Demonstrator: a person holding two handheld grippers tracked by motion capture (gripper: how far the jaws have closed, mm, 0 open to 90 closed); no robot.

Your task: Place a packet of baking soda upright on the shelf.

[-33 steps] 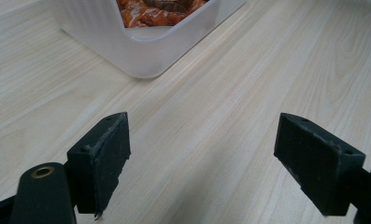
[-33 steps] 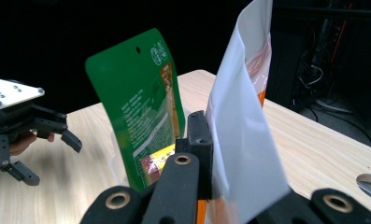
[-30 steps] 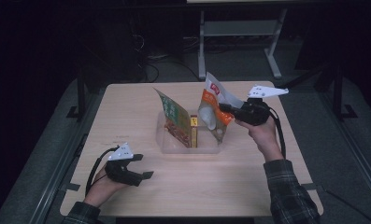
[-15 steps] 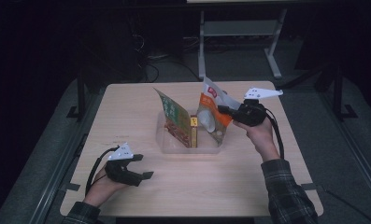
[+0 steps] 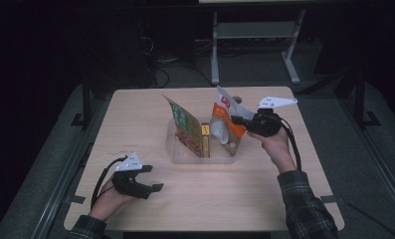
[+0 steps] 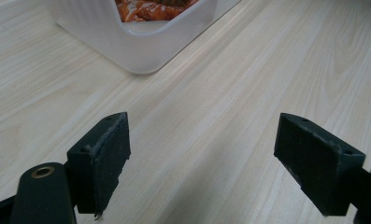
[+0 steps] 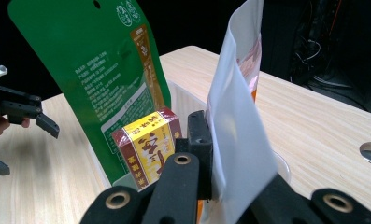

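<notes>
Your left gripper (image 5: 152, 187) rested on the table (image 5: 135, 119) near its front left corner, jaws wide apart over bare wood, and from its own camera the bin (image 6: 141, 42) was cut off at the top edge. Your right gripper (image 5: 236, 120) was clamped on the orange pouch (image 5: 226, 119), held upright in the bin's right end beside the yellow box (image 5: 205, 139) and green pouch (image 5: 184, 124). In the right gripper view the pouch's pale back (image 7: 237, 140) hid one jaw.
</notes>
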